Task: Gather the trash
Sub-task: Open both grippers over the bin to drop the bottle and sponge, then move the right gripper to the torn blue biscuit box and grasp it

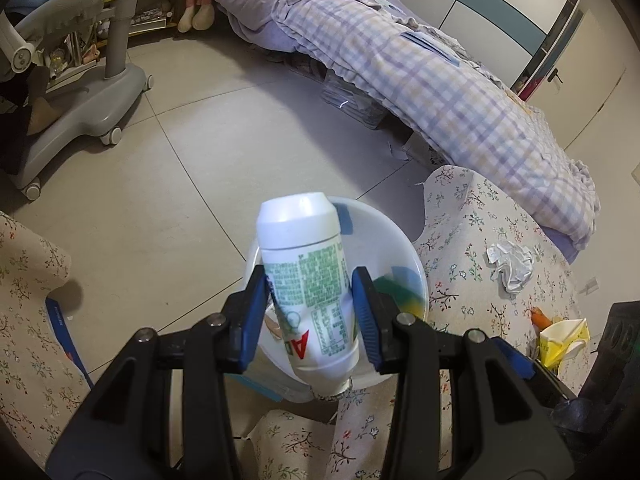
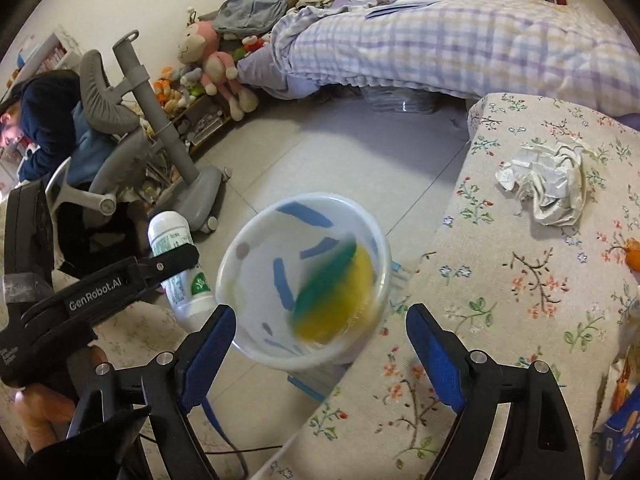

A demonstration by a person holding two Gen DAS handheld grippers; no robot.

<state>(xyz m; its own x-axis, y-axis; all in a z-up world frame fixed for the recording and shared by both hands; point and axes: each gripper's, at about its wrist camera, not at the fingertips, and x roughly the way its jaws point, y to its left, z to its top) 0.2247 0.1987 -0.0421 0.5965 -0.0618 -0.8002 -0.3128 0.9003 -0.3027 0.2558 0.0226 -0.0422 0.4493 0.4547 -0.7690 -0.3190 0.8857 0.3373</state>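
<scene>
Closest in, the left gripper (image 1: 312, 312) has its blue pads clamped on a white plastic bottle (image 1: 308, 280) with a green label, base tipped up and neck pointing down, right over the white trash bin (image 2: 256, 236) on the floor. The right gripper (image 2: 320, 340) hangs spread wide with nothing between its jaws, above the bin's near rim; something yellow and green, blurred, lies inside the bin. Risk here: the bottle sits toward the bin's near edge, so letting go off-centre could clip the rim and send it bouncing onto the tiles. Further out on the floral-covered surface (image 2: 500, 280), a crumpled white paper (image 2: 548, 180) waits, along with a torn yellow carton (image 1: 564, 340). Beyond, the checked bedspread (image 1: 460, 80).
</scene>
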